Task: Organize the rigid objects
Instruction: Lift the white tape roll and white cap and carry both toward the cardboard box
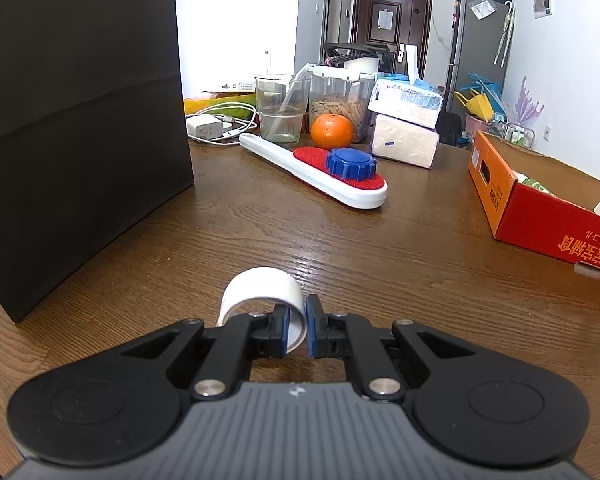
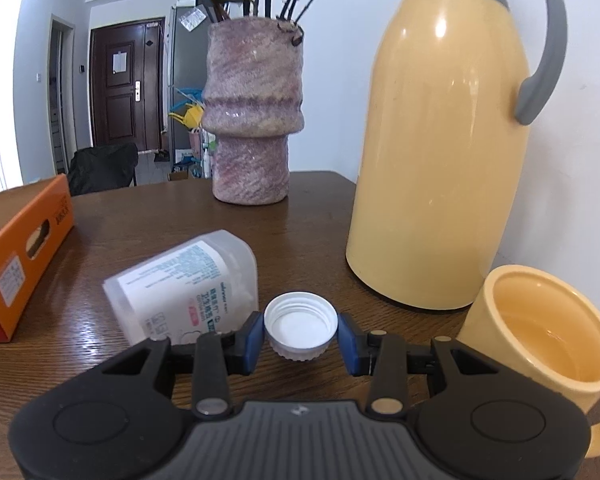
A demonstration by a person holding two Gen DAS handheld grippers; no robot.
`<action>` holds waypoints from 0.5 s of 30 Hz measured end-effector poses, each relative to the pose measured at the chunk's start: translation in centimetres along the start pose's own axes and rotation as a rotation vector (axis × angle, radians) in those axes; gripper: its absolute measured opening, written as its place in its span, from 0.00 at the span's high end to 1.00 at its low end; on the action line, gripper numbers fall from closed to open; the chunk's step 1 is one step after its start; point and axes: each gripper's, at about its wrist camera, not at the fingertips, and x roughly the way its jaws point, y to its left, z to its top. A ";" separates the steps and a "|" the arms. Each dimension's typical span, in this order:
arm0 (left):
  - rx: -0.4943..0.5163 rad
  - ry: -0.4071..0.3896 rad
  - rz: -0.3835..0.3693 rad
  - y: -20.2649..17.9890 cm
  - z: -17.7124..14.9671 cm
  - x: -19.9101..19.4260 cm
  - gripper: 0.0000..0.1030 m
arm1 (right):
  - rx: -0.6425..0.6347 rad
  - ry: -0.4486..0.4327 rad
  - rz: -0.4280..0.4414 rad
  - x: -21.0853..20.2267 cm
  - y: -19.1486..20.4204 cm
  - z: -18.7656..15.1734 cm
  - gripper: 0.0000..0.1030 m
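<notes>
White plastic fills both of your grips. Your left gripper (image 1: 298,330) has its blue pads nearly together, pinching the wall of a white ring of tape or plastic band (image 1: 262,296), one pad inside the loop and one outside. Your right gripper (image 2: 302,338) is clamped on a white ribbed screw cap (image 2: 301,326), open side up, a pad on each side.

Take the orange cardboard box (image 1: 536,216) as the landmark. The ring sits well to its left, over bare wooden tabletop (image 1: 380,260). Further left of the box lies a white-handled lint brush with a red pad (image 1: 320,168), a blue ribbed cap (image 1: 351,163) resting on it, and an orange fruit (image 1: 331,132) just behind. In the right wrist view the box is at the left edge; the white cap is well to its right, beside a translucent plastic tub lying on its side (image 2: 184,284).

You appear to be early to midway: both items are held but neither is in the box, assuming the box is the goal, and the brush, blue cap and tub remain loose.

Hard to tell: what the box already holds, since only scraps show over its rim; whether the ring and cap are lifted or touching the table; and what the ring really is. A large black block hides everything to the far left.
</notes>
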 end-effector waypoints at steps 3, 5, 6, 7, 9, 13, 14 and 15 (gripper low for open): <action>-0.002 -0.005 -0.002 0.1 0.0 -0.2 0.91 | 0.011 -0.017 0.017 -1.2 0.2 -0.2 0.62; -0.003 -0.009 -0.004 0.1 -0.1 -0.2 0.91 | 0.012 -0.026 0.025 -1.9 0.4 -0.3 0.62; -0.004 -0.010 -0.006 0.1 -0.1 -0.3 0.91 | 0.012 -0.029 0.029 -2.2 0.5 -0.4 0.62; -0.005 -0.012 -0.009 0.1 -0.1 -0.3 0.91 | 0.013 -0.033 0.034 -2.6 0.7 -0.5 0.62; -0.004 -0.016 -0.011 0.0 -0.1 -0.5 0.91 | 0.010 -0.040 0.042 -3.4 1.0 -0.7 0.62; -0.004 -0.021 -0.020 -0.1 -0.2 -0.8 0.91 | 0.004 -0.054 0.061 -5.1 1.8 -1.1 0.62; -0.004 -0.024 -0.022 -0.2 -0.2 -0.9 0.91 | 0.003 -0.058 0.068 -5.5 1.9 -1.3 0.62; -0.004 -0.026 -0.023 -0.2 -0.2 -0.9 0.91 | 0.001 -0.062 0.073 -6.0 2.1 -1.4 0.62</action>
